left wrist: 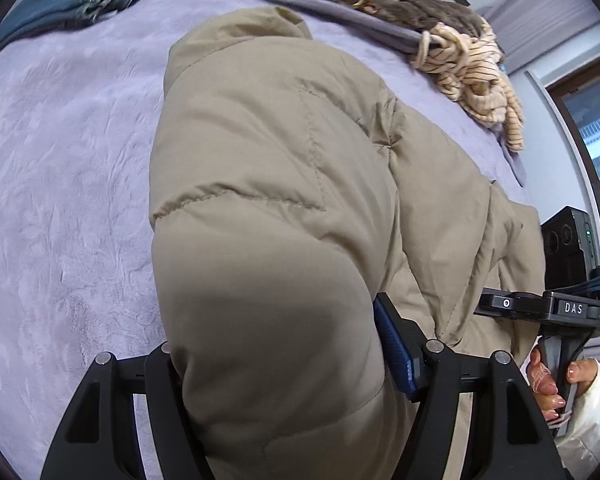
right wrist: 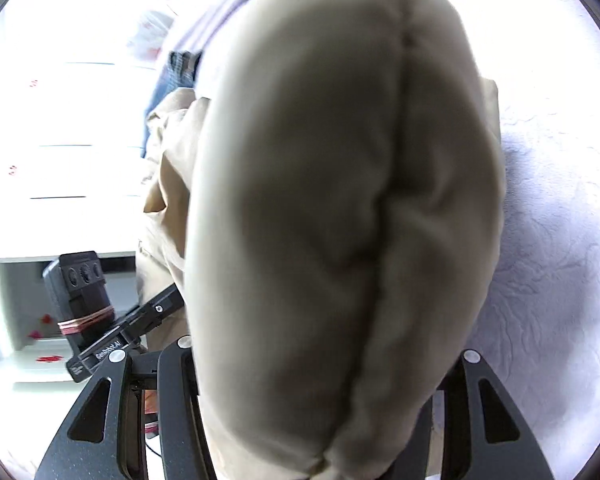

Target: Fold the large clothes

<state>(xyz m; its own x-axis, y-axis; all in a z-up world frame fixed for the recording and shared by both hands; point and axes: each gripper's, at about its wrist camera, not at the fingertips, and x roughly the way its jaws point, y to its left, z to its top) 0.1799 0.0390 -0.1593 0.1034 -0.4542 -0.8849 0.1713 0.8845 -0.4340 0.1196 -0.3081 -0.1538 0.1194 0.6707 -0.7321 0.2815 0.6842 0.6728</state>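
Both grippers hold the khaki puffer jacket (left wrist: 268, 168) over the lavender bed (left wrist: 60, 152). The left gripper (left wrist: 284, 360) fingers pinch one thick fold; the right gripper (right wrist: 320, 380) fingers clamp another.

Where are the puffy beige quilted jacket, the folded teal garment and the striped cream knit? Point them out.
puffy beige quilted jacket (left wrist: 268, 168): left wrist view, on its stitched upper panel.
folded teal garment (left wrist: 60, 4): left wrist view, on its top layer.
striped cream knit (left wrist: 476, 76): left wrist view, on its bunched middle.
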